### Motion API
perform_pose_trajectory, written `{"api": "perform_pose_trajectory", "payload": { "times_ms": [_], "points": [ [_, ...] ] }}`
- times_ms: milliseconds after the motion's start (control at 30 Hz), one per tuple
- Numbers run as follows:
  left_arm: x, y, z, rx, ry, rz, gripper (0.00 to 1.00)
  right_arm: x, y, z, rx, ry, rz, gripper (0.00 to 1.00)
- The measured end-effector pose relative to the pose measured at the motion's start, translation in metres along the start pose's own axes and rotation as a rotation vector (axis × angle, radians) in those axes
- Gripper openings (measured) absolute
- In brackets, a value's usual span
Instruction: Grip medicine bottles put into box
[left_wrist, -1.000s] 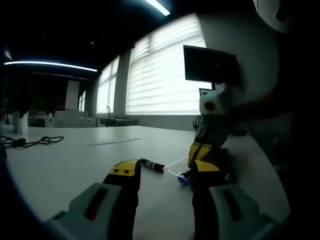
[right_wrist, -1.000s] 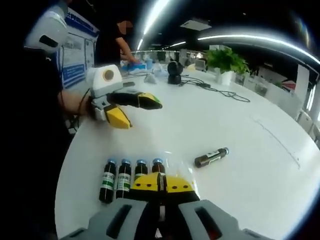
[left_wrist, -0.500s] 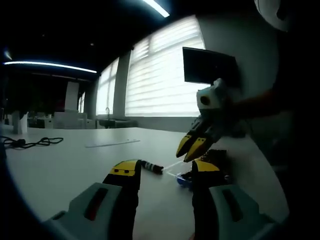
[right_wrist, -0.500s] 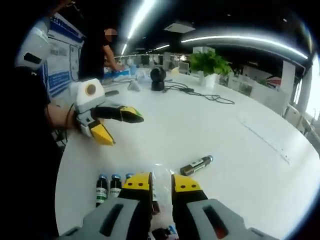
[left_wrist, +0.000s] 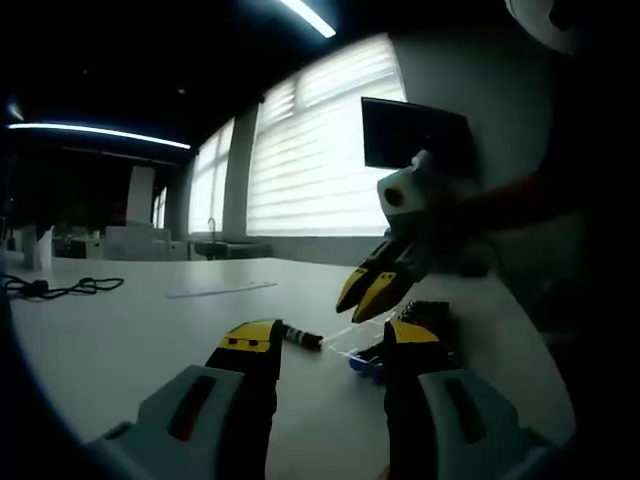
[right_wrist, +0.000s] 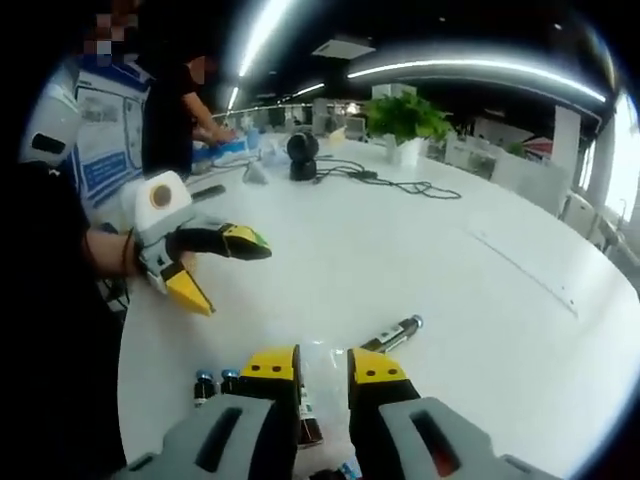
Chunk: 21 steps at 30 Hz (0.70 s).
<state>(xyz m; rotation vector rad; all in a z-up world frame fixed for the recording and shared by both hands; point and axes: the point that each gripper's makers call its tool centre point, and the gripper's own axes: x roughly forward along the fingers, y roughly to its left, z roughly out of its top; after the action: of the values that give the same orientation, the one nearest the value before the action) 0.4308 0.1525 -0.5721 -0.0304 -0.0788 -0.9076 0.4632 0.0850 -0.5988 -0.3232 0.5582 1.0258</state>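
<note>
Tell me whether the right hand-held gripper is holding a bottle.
No: the right hand-held gripper is open and empty, and the loose bottle lies on the table beyond it.

In the left gripper view we look low along the white table (left_wrist: 150, 340) toward the bright windows (left_wrist: 320, 150), with the right gripper (left_wrist: 365, 293) entering at right of centre. In the right gripper view we look down from higher over the table (right_wrist: 400, 260), toward a plant (right_wrist: 405, 115) at the top, the left gripper (right_wrist: 215, 268) at left. Both views share the lying bottle (left_wrist: 300, 337) (right_wrist: 392, 335) near centre.
</note>
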Motion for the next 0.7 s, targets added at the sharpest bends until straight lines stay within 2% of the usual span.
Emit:
{"api": "perform_pose_trajectory", "payload": {
  "times_ms": [100,267,433,533,633,700],
  "points": [
    [0.000,0.001,0.001,-0.008,-0.005,-0.003,0.33,0.007,-0.008,0.002,0.062,0.005,-0.029,0.15],
    [-0.001,0.001,0.002,-0.017,-0.013,-0.007,0.33,0.014,-0.018,0.001,0.086,0.041,-0.059,0.17],
    [-0.002,0.001,0.003,-0.018,-0.020,-0.010,0.33,0.016,-0.028,-0.001,0.174,0.062,-0.076,0.19],
    [-0.002,0.001,0.004,-0.022,-0.027,-0.010,0.33,0.016,-0.034,-0.005,0.181,0.085,-0.094,0.21],
    [-0.002,0.001,0.005,-0.022,-0.029,-0.014,0.33,0.019,-0.037,-0.005,0.244,0.093,-0.109,0.21],
    [-0.003,0.000,0.005,-0.022,-0.031,-0.016,0.33,0.022,-0.037,-0.006,0.249,0.109,-0.118,0.22]
  ]
}}
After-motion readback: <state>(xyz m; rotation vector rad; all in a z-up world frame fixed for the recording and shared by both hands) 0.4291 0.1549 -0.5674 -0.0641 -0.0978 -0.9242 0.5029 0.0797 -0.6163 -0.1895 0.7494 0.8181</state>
